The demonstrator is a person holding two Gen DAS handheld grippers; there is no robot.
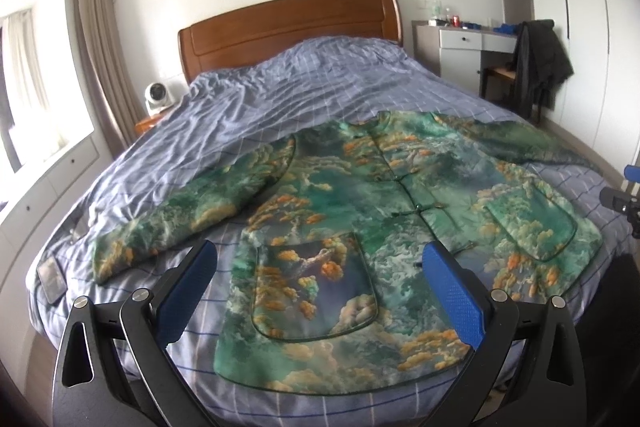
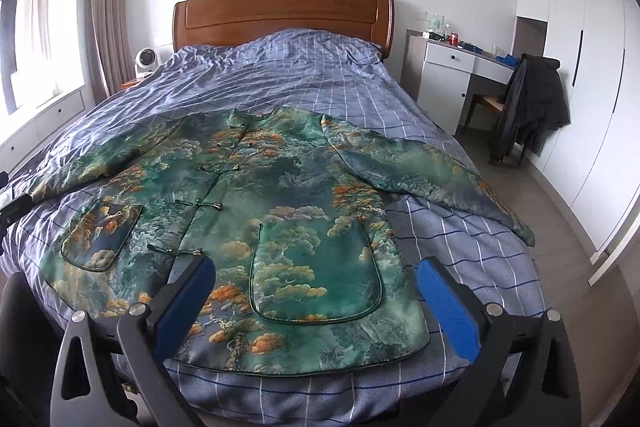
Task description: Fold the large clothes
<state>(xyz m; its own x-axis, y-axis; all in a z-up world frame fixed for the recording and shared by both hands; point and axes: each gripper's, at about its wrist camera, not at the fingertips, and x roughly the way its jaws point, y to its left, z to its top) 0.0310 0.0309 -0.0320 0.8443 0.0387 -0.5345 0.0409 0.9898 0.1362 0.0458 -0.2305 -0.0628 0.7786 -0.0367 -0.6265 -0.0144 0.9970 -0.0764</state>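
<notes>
One jacket [image 1: 360, 211], green with orange clouds and two patch pockets, lies spread on the bed [image 1: 280, 95]; left gripper [image 1: 320, 291] and right gripper [image 2: 316, 303] gape wide, empty.

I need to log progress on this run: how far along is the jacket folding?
Done: the green jacket lies flat, front up, on the bed, sleeves spread, fastened. In hand: nothing; the left gripper and right gripper hover open near the hem. Left: every fold, sleeves and body.
</notes>
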